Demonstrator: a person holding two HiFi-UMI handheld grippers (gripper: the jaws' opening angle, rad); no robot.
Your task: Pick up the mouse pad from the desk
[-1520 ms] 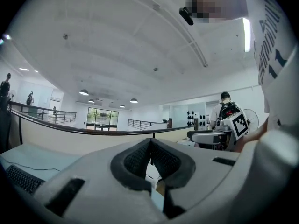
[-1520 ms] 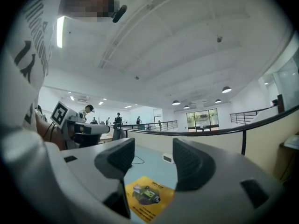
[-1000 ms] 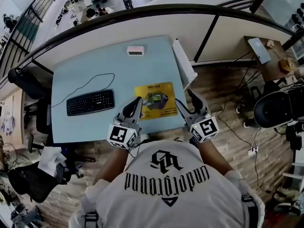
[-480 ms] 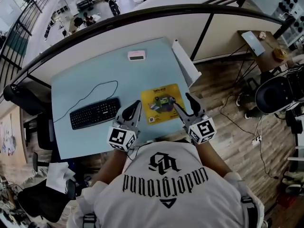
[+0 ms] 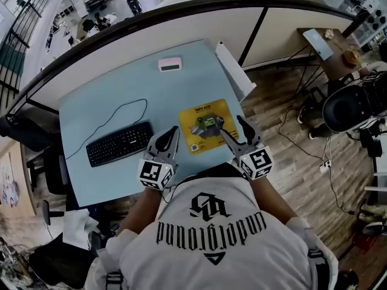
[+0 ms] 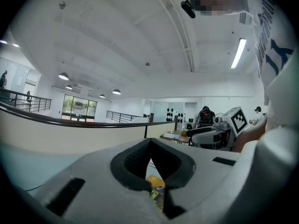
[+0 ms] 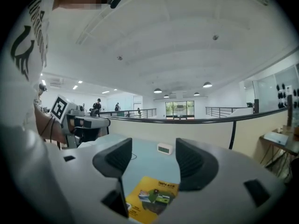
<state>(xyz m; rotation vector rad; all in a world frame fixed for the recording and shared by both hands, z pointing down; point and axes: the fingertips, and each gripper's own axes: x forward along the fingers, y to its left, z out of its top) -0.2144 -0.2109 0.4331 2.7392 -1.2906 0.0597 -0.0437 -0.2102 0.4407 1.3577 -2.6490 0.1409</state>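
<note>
Plainly, the pickup has not begun: the yellow mouse pad lies flat on the pale blue surface, on its right part towards the near edge, to the right of the black keyboard and well in front of a small white device. The approach is largely made and the grasp and lift are left. The left claw hangs just beside the pad's left edge, clenched on nothing, its dark pads meeting at the tips in its own view. The right claw is at the pad's right edge with its jaws apart; they have just been opening, and nothing is gripped between them, the pad merely showing on the surface beyond the gap. Judging by this, a claw must get a jaw under one edge of the thin pad before it can close. From the head view I cannot tell whether either claw touches the surface or floats above it. The right claw's inner finger overlaps the pad's right edge there. The left gripper view gives only a sliver of yellow below the pads, the claw bodies hide the pad's near edge, and its print is too small to read.
</note>
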